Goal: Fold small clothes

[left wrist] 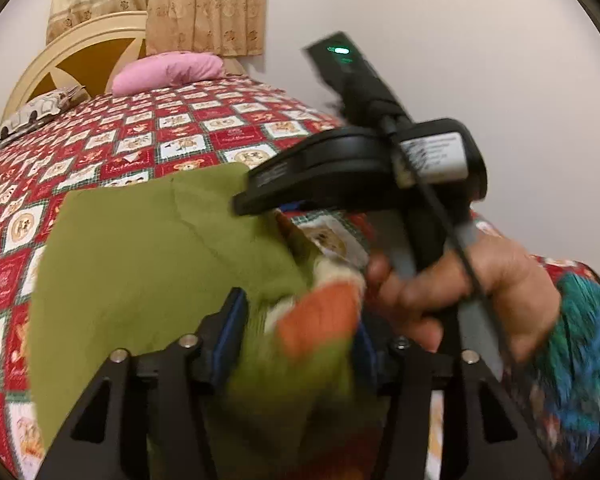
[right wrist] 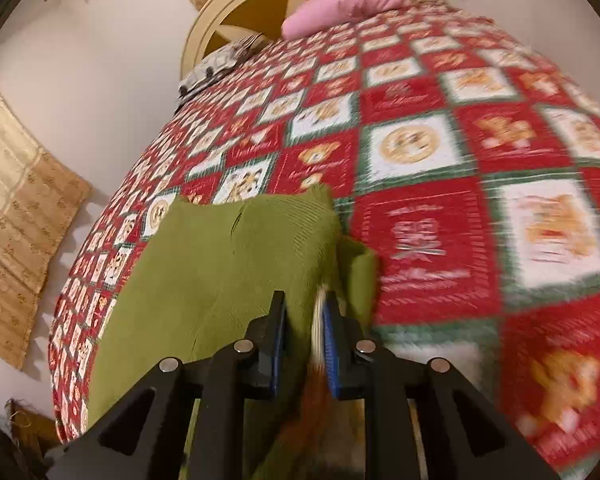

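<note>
A small green garment (left wrist: 148, 252) with an orange and white patch (left wrist: 320, 316) lies partly on the red patchwork bed cover (left wrist: 100, 148). My left gripper (left wrist: 296, 336) has its blue-padded jaws closed on a bunched edge of the garment. In the left wrist view the right gripper's body (left wrist: 360, 168) and the hand holding it are close on the right. In the right wrist view my right gripper (right wrist: 306, 320) is shut on the green garment (right wrist: 228, 264), pinching a fold with a white and orange edge. Both views are motion blurred.
A pink pillow (left wrist: 168, 72) and a patterned pillow (left wrist: 40, 112) lie at the head of the bed by a cream headboard (left wrist: 72, 56). Beige curtains (left wrist: 180, 4) hang behind. The bed cover (right wrist: 460, 160) extends wide to the right of the garment.
</note>
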A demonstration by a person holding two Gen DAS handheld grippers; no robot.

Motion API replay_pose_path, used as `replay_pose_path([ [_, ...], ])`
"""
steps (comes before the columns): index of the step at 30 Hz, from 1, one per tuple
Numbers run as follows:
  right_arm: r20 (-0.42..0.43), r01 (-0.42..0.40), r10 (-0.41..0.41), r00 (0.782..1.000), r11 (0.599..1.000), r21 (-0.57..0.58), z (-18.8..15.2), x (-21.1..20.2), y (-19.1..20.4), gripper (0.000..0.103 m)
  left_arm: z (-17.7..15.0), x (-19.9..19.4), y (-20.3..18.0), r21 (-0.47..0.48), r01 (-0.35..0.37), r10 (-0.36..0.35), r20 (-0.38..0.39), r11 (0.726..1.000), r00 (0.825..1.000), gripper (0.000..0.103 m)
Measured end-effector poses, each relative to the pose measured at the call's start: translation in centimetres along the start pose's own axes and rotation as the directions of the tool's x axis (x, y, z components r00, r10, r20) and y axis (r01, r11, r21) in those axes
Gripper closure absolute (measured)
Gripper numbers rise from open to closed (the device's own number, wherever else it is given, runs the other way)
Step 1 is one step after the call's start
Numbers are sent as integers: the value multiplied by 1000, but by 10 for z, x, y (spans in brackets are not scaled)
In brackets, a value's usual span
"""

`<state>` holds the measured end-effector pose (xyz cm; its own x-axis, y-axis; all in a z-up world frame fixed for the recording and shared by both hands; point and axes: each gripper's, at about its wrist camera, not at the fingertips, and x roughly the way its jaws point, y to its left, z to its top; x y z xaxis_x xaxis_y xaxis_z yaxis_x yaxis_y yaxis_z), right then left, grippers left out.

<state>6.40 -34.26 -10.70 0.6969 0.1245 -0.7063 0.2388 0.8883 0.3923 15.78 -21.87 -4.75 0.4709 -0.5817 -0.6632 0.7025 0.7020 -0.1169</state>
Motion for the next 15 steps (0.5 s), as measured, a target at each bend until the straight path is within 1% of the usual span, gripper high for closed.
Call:
replay_pose_path([
  [1, 36, 35, -34, 999, 999, -7, -2, -15, 0, 84, -7, -12, 3, 1, 11, -11, 16, 1000, 1000, 34],
  [3, 103, 97, -94, 990, 995, -25, -12, -49, 1, 84, -22, -40, 18, -16, 21, -20, 67, 1000, 998, 22],
  [4, 125, 108, -105, 987, 994, -22, -19, -63, 1, 84, -30, -54, 27, -32, 29, -26, 92, 999, 995, 21],
  [6, 143, 90, -89, 986, 996, -1, -35, -86, 2, 84, -44, -74, 46, -73, 18, -10, 114, 997, 993, 21],
  [9, 153, 62, -62, 986, 998, 1, -62, -107, 15, 84, -52, -87, 70, -129, -27, 41, 106, 991, 994, 21],
  [11, 157, 63, -56, 986, 997, -44, -75, -112, 35, 84, -57, -91, 88, -185, -65, 83, 93, 981, 992, 21],
  [12, 158, 71, -57, 986, 994, -83, -80, -114, 48, 79, -60, -93, 95, -213, -74, 95, 87, 974, 992, 21],
  [13, 157, 80, -61, 986, 990, -119, -83, -113, 59, 64, -62, -94, 101, -239, -84, 105, 79, 967, 991, 21],
  [14, 151, 92, -66, 986, 981, -170, -85, -111, 73, 53, -63, -91, 107, -256, -94, 115, 70, 962, 991, 21],
  [15, 145, 103, -73, 987, 972, -210, -86, -107, 84, 37, -63, -87, 111, -268, -110, 129, 55, 957, 990, 21],
])
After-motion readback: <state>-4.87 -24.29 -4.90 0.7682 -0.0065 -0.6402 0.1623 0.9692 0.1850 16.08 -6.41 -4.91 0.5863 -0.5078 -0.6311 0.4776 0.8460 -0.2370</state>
